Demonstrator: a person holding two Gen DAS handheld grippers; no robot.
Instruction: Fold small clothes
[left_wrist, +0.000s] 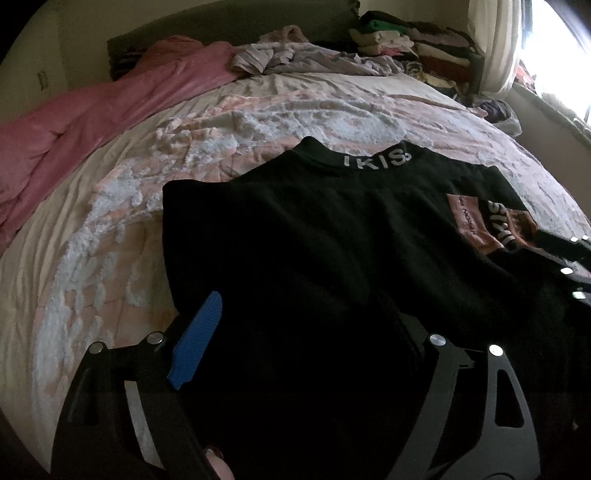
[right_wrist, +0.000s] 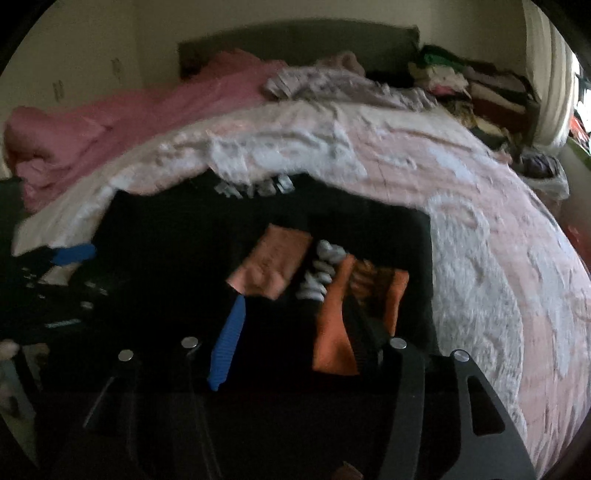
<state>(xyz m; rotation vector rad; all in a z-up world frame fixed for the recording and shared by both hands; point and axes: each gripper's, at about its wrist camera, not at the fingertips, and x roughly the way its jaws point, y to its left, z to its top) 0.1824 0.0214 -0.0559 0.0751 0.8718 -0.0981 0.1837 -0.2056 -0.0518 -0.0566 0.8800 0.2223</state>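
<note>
We have a black shirt (left_wrist: 332, 236) lying flat on the bed (left_wrist: 258, 118), its collar with white lettering (left_wrist: 376, 159) pointing toward the headboard and an orange printed patch (right_wrist: 332, 295) near its right side. The left tongs (left_wrist: 295, 332) are spread apart over the shirt's lower left part, the blue pad (left_wrist: 195, 343) by its left edge. The right tongs (right_wrist: 295, 339) also stand apart, over the patch. We judge the cloth light, soft and limp: it will sag and drag on the nubbly bedspread, not slide. We would pinch it at the hem corners or shoulder seams, catching both layers.
</note>
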